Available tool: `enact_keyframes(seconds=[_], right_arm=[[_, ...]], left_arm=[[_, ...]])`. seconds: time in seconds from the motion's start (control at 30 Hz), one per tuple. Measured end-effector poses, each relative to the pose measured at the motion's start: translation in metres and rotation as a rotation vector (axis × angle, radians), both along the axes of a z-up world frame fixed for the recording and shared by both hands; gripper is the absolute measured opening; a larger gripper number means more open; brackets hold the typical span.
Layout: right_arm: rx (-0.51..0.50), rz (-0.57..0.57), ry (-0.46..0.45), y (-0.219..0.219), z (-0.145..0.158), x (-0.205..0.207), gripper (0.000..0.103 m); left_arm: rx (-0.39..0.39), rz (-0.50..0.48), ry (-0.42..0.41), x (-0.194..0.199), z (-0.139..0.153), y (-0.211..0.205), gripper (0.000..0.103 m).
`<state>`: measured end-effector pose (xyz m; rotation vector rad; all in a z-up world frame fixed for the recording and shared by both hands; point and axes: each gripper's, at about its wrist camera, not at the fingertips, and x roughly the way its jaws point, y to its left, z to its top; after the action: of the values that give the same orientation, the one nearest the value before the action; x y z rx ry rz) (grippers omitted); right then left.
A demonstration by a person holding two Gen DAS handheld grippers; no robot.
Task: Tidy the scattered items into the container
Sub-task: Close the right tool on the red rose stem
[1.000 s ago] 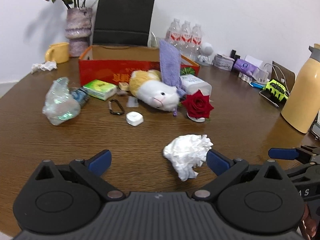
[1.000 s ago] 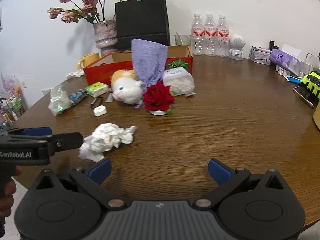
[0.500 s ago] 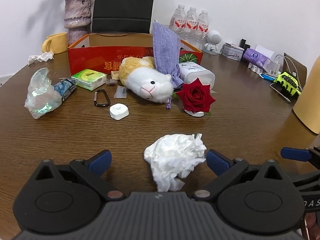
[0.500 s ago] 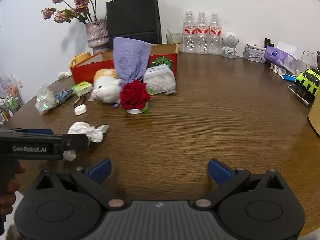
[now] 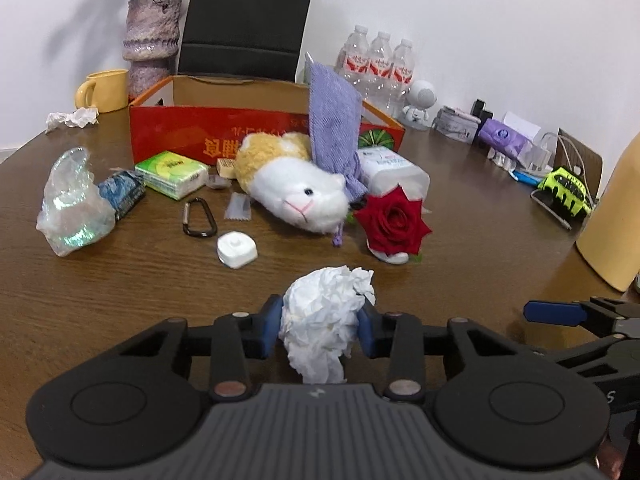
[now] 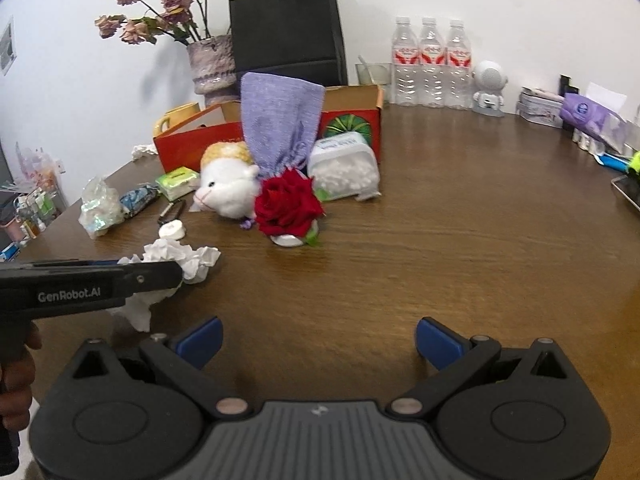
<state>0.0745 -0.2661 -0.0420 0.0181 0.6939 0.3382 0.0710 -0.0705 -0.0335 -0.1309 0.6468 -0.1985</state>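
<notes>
A crumpled white tissue [image 5: 328, 300] lies on the brown table [image 5: 100, 292] between my left gripper's [image 5: 319, 322] blue pads; the jaws are closing and both pads press into it. In the right wrist view the same tissue [image 6: 176, 254] sticks out past the left gripper [image 6: 160, 276]. My right gripper [image 6: 318, 342] stands open over bare wood, nothing between its fingers. Beyond lie a plush hamster [image 5: 296, 188], a red rose [image 5: 394, 224], a purple pouch [image 5: 334, 120], a green tissue pack [image 5: 172, 174], a carabiner [image 5: 199, 218] and a small white case [image 5: 237, 249]. The red cardboard box [image 5: 180, 128] stands open behind them.
Crinkled plastic wrap [image 5: 74, 204] sits at the left, a clear tub of cotton [image 5: 392, 168] beside the rose. A black bag [image 5: 244, 20], vase [image 5: 150, 40], yellow mug [image 5: 104, 90] and water bottles [image 5: 380, 60] line the back. A yellow flask [image 5: 612, 216] stands at the right.
My left gripper moved forward until the tissue lay between its fingers, then its wide-open jaws came together on it. The right gripper drifted sideways and stayed open.
</notes>
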Motion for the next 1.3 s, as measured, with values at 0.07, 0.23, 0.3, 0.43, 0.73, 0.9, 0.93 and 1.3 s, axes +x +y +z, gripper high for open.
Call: enact_keyframes(seconds=[0.07, 0.23, 0.3, 0.43, 0.73, 0.9, 0.93, 1.3], right_arm=[[-0.002, 0.006, -0.003, 0.005, 0.003, 0.006, 0.103], [0.022, 0.020, 0.005, 0.014, 0.011, 0.026, 0.103], [0.016, 0.018, 0.005, 0.019, 0.013, 0.036, 0.103], [-0.002, 0.018, -0.003, 0.033, 0.016, 0.057, 0.103], [-0.013, 0.000, 0.063, 0.055, 0.007, 0.093, 0.086], [-0.031, -0.017, 0.042, 0.064, 0.009, 0.100, 0.076], [-0.039, -0.020, 0.042, 0.065, 0.008, 0.102, 0.072], [0.012, -0.013, 0.011, 0.057, 0.015, 0.086, 0.051]], left_arm=[[-0.005, -0.002, -0.013, 0.002, 0.004, 0.005, 0.039], [-0.021, 0.008, -0.031, 0.011, 0.012, 0.020, 0.039], [-0.028, 0.018, -0.031, 0.017, 0.014, 0.029, 0.040], [-0.037, 0.028, -0.044, 0.028, 0.020, 0.043, 0.040], [-0.052, 0.009, -0.052, 0.049, 0.022, 0.058, 0.041], [-0.075, 0.002, -0.035, 0.052, 0.015, 0.062, 0.041], [-0.077, 0.005, -0.033, 0.052, 0.014, 0.063, 0.041], [-0.092, 0.009, -0.055, 0.041, 0.020, 0.076, 0.042]])
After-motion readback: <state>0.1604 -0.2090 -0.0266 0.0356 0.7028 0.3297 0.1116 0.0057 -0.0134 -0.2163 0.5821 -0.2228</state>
